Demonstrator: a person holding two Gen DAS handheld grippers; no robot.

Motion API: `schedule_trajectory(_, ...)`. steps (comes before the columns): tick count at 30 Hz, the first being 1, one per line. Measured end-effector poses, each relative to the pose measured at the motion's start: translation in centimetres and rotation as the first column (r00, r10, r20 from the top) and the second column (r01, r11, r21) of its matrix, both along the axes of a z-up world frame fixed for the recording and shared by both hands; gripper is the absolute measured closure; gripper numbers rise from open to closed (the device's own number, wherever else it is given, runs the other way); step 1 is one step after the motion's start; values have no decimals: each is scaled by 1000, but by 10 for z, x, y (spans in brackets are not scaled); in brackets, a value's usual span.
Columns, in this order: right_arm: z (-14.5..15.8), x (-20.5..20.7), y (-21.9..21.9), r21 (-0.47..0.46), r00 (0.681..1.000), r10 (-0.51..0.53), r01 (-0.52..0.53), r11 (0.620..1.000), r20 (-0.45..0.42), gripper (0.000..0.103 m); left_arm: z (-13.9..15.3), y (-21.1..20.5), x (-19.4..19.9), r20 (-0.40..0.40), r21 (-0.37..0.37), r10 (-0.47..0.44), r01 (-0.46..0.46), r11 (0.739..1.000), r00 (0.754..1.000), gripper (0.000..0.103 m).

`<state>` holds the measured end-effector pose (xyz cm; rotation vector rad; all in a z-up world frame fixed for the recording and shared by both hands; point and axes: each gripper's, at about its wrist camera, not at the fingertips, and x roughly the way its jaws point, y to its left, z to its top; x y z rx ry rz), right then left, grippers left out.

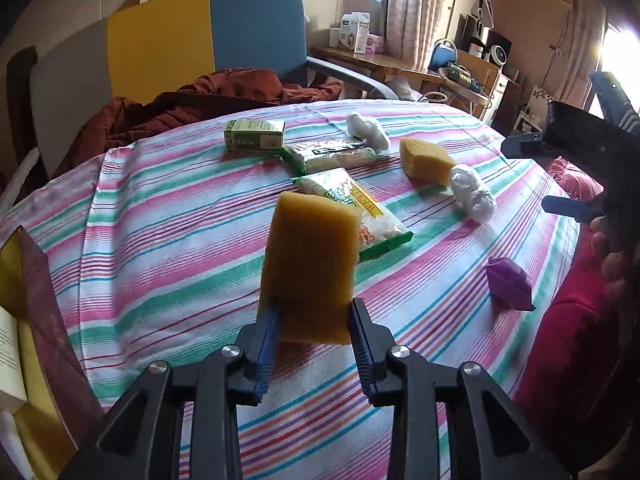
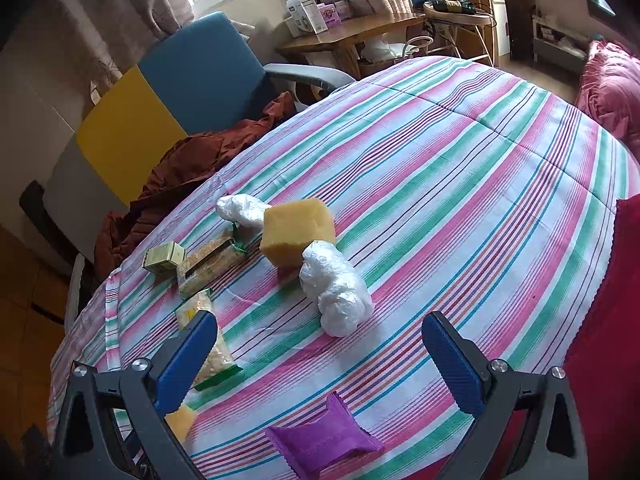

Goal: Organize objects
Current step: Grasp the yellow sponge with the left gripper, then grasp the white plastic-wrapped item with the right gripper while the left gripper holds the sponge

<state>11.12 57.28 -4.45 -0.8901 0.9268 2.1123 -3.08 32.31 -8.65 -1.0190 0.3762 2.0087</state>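
Sponge in hand: yellow foam, and we are holding this sponge upright and clear of the cloth in the left gripper, whose jaws are clamped on its lower end; we judge that lifting it by one end is keeping it free to be carried to a group.

Box at far left: a dark red box with a yellow inside is standing open at the left edge, possibly a place for sorted things, though we cannot tell.

Loose items, left to right: a green carton, two snack packets, a white plastic bundle, a second sponge touching another white bundle, and a purple packet are lying scattered, so we judge the sorting is at an early stage.

Right gripper: we are holding the right gripper above the cloth with its jaws wide apart and nothing between them; the purple packet is lying just below it and the nearer white bundle just ahead, so either could be its target.

Surface: a cloth striped in pink, green and white is covering it, soft and slightly creased, so things are sitting unevenly.

Room: a yellow-and-blue chair with a rust-brown garment draped on it is standing behind, a wooden desk with boxes is sitting under a bright curtained window, and a red cushion is lying at the right.
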Motion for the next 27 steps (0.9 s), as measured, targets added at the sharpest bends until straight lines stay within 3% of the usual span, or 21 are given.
schedule_trajectory(14, -12, -17, 4, 25, 990, -9, 5, 1000, 142, 1, 0, -6, 0, -5, 29, 9, -9, 1000, 1000, 71)
schedule_trajectory(16, -12, -19, 2, 40, 988, -1, -5, 999, 156, 1, 1, -5, -1, -5, 30, 8, -8, 1000, 1000, 69)
schedule_trajectory(20, -13, -21, 5, 36, 983, -5, -2, 999, 186, 1, 2, 1, -4, -7, 14, 7, -7, 1000, 1000, 54)
schedule_trajectory(22, -18, -26, 11, 26, 975, -1, -4, 1000, 224, 1, 1, 8, -6, -32, -27, 8, -9, 1000, 999, 53)
schedule_trajectory(24, -22, -33, 17, 45, 965, 5, -17, 999, 263, 7, 2, 9, -10, -39, -28, 9, -10, 1000, 999, 53)
schedule_trajectory(26, -28, -42, 23, 62, 954, 18, -39, 997, 299, 29, 2, 7, -14, -35, -20, 18, -19, 1000, 999, 67)
schedule_trajectory(27, -35, -47, 26, 61, 942, 32, -55, 997, 333, 35, 2, 5, -16, -29, -13, 19, -20, 1000, 999, 67)
